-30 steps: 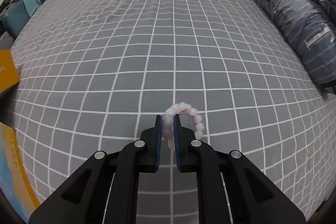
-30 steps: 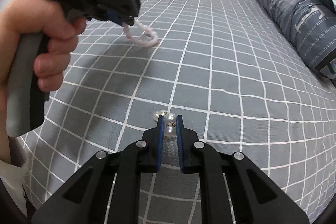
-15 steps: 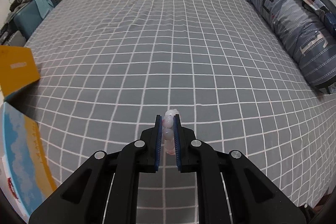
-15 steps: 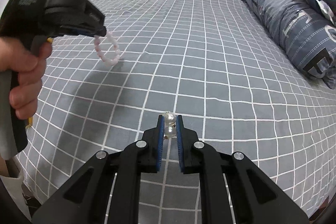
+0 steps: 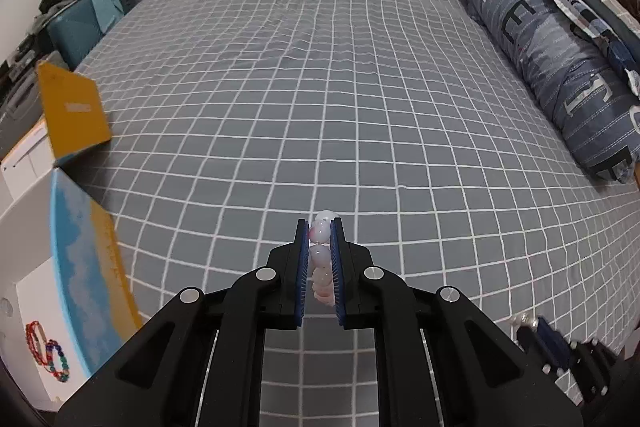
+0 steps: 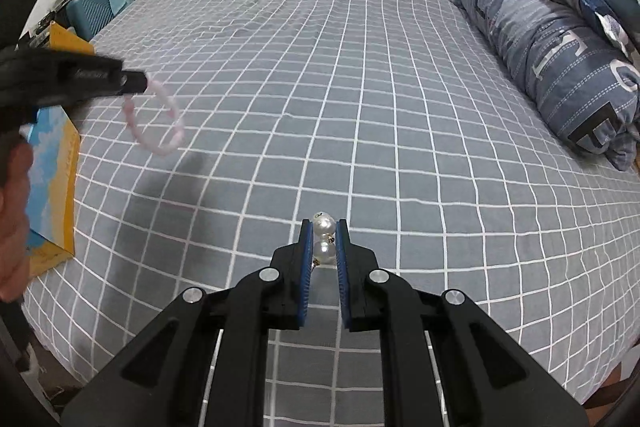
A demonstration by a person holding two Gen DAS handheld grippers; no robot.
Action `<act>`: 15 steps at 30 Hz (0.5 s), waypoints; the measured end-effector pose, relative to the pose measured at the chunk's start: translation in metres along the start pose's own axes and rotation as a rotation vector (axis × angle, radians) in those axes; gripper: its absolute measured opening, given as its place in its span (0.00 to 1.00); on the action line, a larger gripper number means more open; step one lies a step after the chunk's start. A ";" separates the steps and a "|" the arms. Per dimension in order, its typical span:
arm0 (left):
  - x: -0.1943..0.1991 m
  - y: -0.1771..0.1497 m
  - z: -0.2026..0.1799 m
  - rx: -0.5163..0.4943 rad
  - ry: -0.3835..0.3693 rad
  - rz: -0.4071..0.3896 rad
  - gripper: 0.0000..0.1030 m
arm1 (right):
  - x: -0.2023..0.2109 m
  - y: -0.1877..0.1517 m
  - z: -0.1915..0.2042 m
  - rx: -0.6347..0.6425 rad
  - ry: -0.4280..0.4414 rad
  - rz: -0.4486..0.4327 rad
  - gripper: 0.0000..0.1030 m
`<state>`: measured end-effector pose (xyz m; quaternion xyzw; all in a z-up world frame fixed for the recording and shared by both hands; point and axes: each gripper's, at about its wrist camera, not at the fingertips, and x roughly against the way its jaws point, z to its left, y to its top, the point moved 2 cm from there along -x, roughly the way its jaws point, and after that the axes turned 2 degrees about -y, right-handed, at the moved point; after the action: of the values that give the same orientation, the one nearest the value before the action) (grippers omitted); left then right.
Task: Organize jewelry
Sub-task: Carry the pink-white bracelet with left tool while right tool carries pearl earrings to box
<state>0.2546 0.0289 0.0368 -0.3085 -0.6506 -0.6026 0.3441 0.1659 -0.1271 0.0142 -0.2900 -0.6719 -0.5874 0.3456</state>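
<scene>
My left gripper is shut on a pink bead bracelet, held above the grey checked bed. In the right wrist view that same left gripper shows blurred at the left, with the pink bracelet dangling from it as a loop. My right gripper is shut on a pearl piece made of two white pearls with small gold links, also lifted off the bed. In the left wrist view the right gripper peeks in at the lower right.
An open white box with a blue and yellow lid stands left of the bed; red and multicoloured bead bracelets lie inside. A yellow box sits behind it. Blue patterned pillows line the right side. A hand holds the left gripper's handle.
Both grippers rose off the bed with their pieces. The left one swung left toward the box, so the box and its bracelets came into view; the pink bracelet now hangs free.
</scene>
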 end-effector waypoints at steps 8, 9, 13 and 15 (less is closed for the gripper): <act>0.029 -0.014 0.026 -0.001 0.028 -0.036 0.10 | 0.008 0.019 0.011 0.018 0.011 -0.015 0.11; 0.033 -0.014 0.028 0.001 0.031 -0.041 0.10 | 0.009 0.021 0.011 0.016 0.014 -0.017 0.11; 0.050 -0.019 0.046 0.009 0.041 -0.072 0.10 | 0.012 0.034 0.021 0.005 0.032 -0.020 0.11; 0.057 -0.022 0.055 0.019 0.044 -0.079 0.10 | 0.014 0.038 0.026 -0.002 0.042 -0.017 0.11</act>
<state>0.2002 0.0807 0.0686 -0.2661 -0.6603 -0.6161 0.3371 0.1848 -0.0963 0.0461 -0.2722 -0.6665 -0.5968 0.3543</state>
